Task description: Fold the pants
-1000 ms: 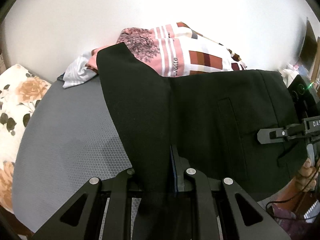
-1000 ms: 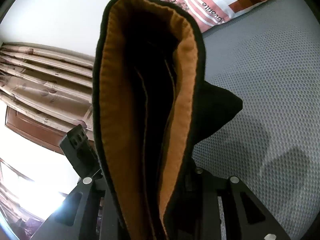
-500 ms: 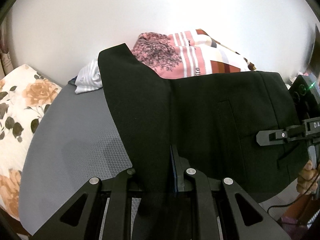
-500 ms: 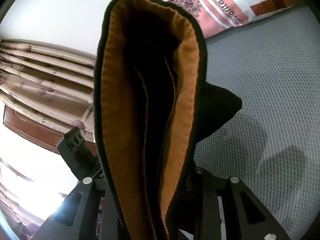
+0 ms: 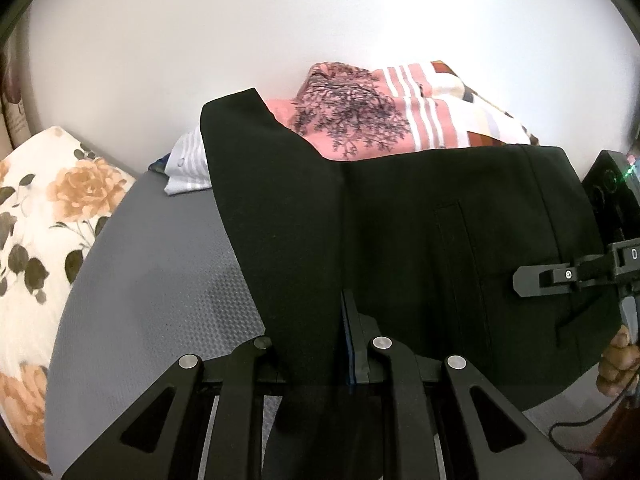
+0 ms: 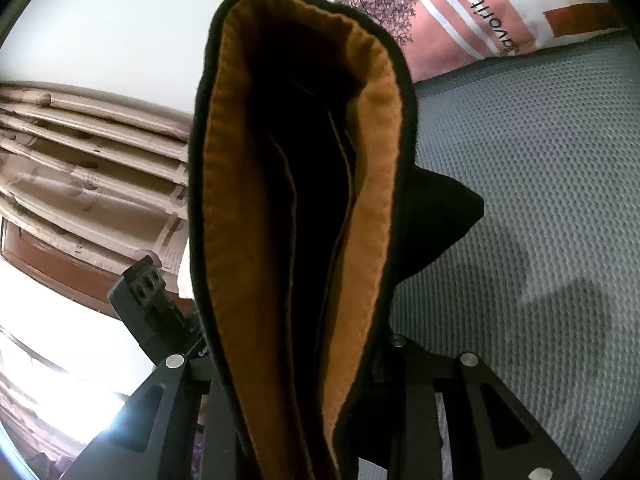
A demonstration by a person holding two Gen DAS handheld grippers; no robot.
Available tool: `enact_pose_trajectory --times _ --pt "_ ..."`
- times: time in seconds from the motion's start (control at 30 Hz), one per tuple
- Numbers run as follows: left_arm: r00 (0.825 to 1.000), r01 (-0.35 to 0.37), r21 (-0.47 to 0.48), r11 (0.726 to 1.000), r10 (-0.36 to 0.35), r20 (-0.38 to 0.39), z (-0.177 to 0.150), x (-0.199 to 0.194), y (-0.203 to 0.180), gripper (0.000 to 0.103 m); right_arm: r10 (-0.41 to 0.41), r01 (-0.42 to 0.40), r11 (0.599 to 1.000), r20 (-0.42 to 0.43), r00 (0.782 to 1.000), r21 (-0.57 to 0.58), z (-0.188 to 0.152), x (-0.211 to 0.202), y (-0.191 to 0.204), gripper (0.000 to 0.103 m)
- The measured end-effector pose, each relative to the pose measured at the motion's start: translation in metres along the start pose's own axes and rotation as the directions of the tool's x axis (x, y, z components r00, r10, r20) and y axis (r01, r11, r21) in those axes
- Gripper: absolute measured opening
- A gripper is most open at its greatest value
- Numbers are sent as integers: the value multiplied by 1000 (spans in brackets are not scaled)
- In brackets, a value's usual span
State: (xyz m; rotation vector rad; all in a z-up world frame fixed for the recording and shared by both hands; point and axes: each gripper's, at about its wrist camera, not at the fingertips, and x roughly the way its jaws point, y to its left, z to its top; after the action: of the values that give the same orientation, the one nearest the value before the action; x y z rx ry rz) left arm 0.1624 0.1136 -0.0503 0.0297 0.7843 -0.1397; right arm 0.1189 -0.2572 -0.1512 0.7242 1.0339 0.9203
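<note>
On my feeds the grey textured bed surface (image 5: 160, 280) is the biggest thing, filling the left and lower middle of the left wrist view and the right half of the right wrist view. Behind it a plain white wall (image 5: 280, 32) takes the top of the frame.

The black pants (image 5: 420, 248) come next. In the left view they hang as a broad dark sheet across the centre and right, held up clear of the surface, with one corner rising to the upper middle and a stitched pocket outline right of centre. In the right view I look straight up the waistband, its orange-brown lining (image 6: 236, 240) forming a tall loop through the middle of the frame.

My left gripper (image 5: 316, 344) is clamped onto the pants' lower edge at bottom centre, fabric pinched between the fingers. My right gripper (image 6: 304, 360) is likewise closed tight around the waistband at the bottom of its own view; from the left camera it shows at the right edge, biting the far side of the pants.

A pink striped cloth with a tree print (image 5: 380, 112) lies at upper centre, touching the wall. A floral pillow (image 5: 44, 232) sits at the far left. A small white-striped garment (image 5: 188, 168) peeks out beside the pants' raised corner. Beige curtains (image 6: 92, 160) fill the left of the right view.
</note>
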Motion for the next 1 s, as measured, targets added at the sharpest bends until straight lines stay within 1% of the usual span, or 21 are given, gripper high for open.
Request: enact_pose_trajectory --times 0.33,0.63,0.83,1.0 --pt "1000 -19 -40 999 20 17 19 20 30 17 -5 5 1000 -13 1000 -30 7 0 21 26" --pt "999 -30 -47 998 31 20 30 36 43 17 -3 3 1000 -6 1000 -29 1 -15 18 26" --pt "999 -33 -50 998 33 10 33 49 51 17 -7 6 1000 -9 1000 -21 -3 -21 15 26" --pt "999 -33 -60 998 33 -3 32 59 57 17 -13 13 1000 -13 1000 -10 -13 -27 12 26"
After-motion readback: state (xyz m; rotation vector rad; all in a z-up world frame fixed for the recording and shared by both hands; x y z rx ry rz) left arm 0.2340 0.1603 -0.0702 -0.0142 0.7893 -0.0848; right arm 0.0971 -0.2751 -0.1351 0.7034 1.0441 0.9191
